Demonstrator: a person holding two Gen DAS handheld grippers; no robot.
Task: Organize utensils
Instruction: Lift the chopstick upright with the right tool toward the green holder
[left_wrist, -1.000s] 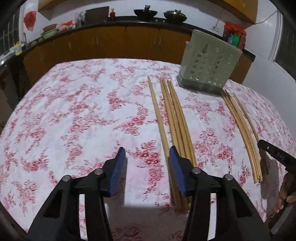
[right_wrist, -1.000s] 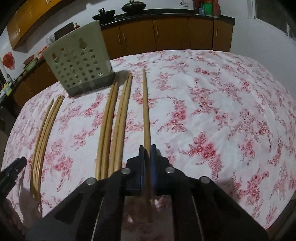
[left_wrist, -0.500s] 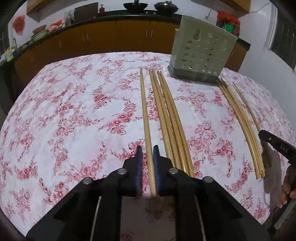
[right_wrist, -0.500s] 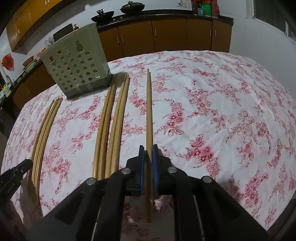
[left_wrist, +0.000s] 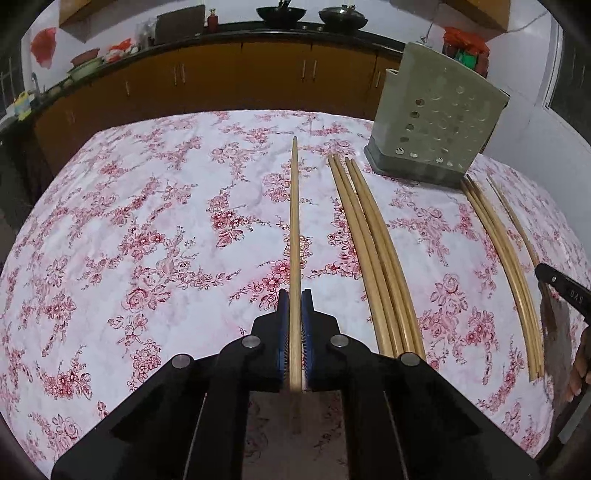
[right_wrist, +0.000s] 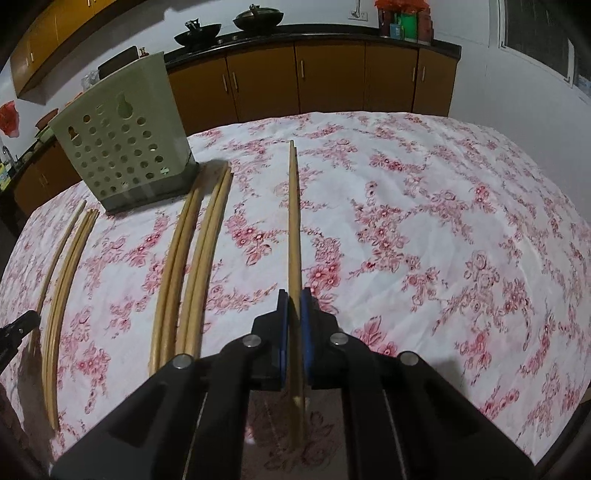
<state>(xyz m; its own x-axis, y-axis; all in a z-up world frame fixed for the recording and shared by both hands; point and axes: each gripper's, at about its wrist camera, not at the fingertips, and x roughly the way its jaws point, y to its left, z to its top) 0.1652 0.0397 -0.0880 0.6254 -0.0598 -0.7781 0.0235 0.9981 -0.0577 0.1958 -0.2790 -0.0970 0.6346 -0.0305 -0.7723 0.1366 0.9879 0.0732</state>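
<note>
Right gripper (right_wrist: 294, 295) pinches two chopsticks (right_wrist: 294, 221) — left gripper (left_wrist: 294, 295), one chopstick (left_wrist: 294, 221).

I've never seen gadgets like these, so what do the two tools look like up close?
Both look alike: the left tool and right tool are matte black plastic, each with two angular arms joined by round silver rivets, ending in blue ribbed pads. No cables show.

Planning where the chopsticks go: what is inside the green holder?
The holder shows only its perforated wall, with little visible through the holes. Its top opening faces away in both views, so I cannot tell whether it holds anything. Chopstick bundles lie on the cloth beside it.
</note>
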